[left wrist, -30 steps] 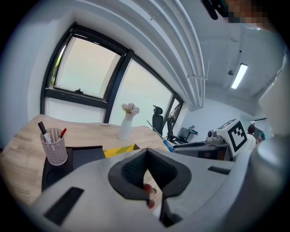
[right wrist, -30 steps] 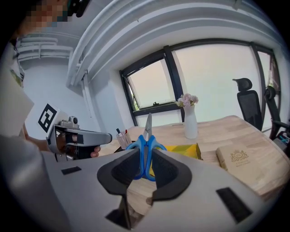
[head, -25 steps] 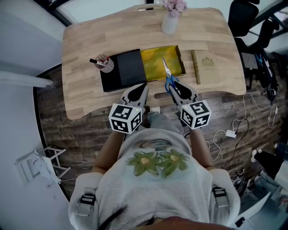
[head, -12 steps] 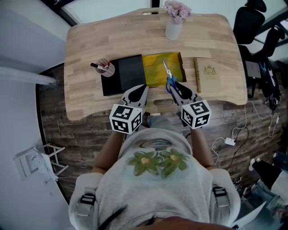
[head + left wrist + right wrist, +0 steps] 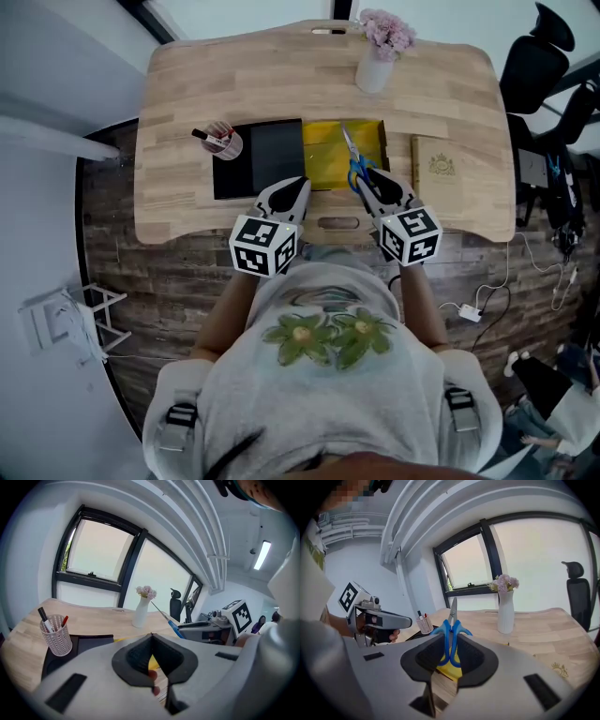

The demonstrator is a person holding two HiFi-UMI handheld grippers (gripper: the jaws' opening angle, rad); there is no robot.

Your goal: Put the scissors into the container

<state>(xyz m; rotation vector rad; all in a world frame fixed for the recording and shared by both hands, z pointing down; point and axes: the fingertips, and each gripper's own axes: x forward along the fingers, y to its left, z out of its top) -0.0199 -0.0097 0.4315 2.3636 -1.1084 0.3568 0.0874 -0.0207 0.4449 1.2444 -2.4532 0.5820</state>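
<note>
jaws on blue-looped scissors (image 5: 451, 624) (pointed steel)

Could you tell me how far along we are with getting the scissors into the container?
Done: the scissors are off the desk, clamped by their blue handles in the right gripper. In hand: they hang over the right side of the yellow container, blades pointing away. Left: lowering them in and letting go. The left gripper is shut and empty.
</note>
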